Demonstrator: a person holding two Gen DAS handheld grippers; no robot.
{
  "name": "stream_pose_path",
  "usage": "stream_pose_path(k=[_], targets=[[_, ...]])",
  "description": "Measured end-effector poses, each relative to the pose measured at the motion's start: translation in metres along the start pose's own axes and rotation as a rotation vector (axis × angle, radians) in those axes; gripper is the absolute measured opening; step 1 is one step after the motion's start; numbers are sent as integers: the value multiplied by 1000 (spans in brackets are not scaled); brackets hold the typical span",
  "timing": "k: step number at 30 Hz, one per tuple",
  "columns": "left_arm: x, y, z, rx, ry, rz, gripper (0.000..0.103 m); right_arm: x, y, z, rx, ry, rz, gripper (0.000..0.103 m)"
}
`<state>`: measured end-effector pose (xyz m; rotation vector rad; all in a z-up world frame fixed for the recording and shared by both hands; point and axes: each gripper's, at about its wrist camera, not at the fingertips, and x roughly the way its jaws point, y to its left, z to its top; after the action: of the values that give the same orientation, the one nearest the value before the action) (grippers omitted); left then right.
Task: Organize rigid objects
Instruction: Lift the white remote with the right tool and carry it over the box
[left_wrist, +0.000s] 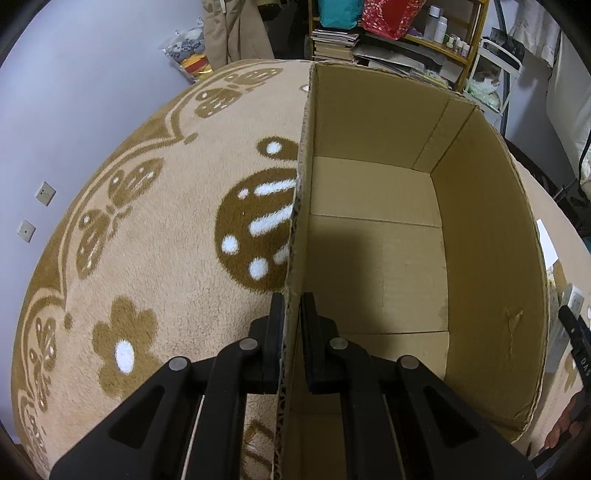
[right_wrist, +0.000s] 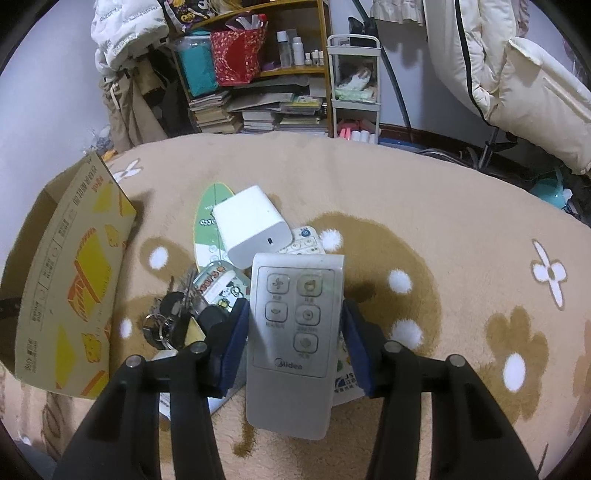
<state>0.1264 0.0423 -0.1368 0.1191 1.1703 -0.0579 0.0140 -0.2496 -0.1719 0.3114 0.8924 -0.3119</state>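
- Beige plush blanket (left_wrist: 177, 266) with brown flower and butterfly motifs, covering the work surface; cluttered bookshelf (right_wrist: 258, 92) and hung coats behind it.
- Left gripper (left_wrist: 291, 310): black fingers drawn nearly together, clamped on the left wall of the cardboard box (left_wrist: 487, 258), one finger outside the wall and one inside.
- Box interior, to the right of the left jaws and ahead of them: bare cardboard floor, nothing visible in it. Right wrist view shows the same box at far left of the right jaws, printed side with yellow and orange graphics facing the camera.
- Bunch of keys (right_wrist: 170, 317), on the blanket, left of the right jaws, between them and the box.
- Small round tin with cartoon print (right_wrist: 221, 284), just ahead of the left finger of the right gripper, beside the keys.
- Green and white oval item (right_wrist: 208, 221), further ahead, partly under the white charger block (right_wrist: 251, 229).
- Right gripper (right_wrist: 295, 317): blue-padded fingers about half open, set against both long edges of the white remote control (right_wrist: 295, 332), which lies lengthwise between them, button face up.
- Second white remote (right_wrist: 306, 240), ahead of the jaws, mostly covered by the charger and the held remote.
- Printed cards or papers (right_wrist: 345, 380), beneath the held remote, near the right finger.
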Motion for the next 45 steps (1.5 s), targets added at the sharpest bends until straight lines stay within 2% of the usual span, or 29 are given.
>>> stream_pose_path(k=[4,9,14,19,26,31,38,45], targets=[[-1,0,-1,8,1,0,8,-4,-5,2,29,-13,47,54],[0,2,0,-8,8,-12,8,-9,-2,6,32,-27,58,53],[1,2,0,5,17,-12,8,-25,12,13,-1,-58,63,52],[2,2,-1,0,15,-16,8,-49,40,20,-105,-129,41,52],[1,4,-2,-16,16,-30,8,-61,63,33,-118,-165,80,52],[2,5,-2,-20,19,-30,8,-72,80,50,-70,-196,171,52],[2,5,-1,-16,20,-25,8,-82,120,67,-94,-220,268,52],[1,5,0,-21,20,-29,8,-81,149,76,-80,-210,358,52]])
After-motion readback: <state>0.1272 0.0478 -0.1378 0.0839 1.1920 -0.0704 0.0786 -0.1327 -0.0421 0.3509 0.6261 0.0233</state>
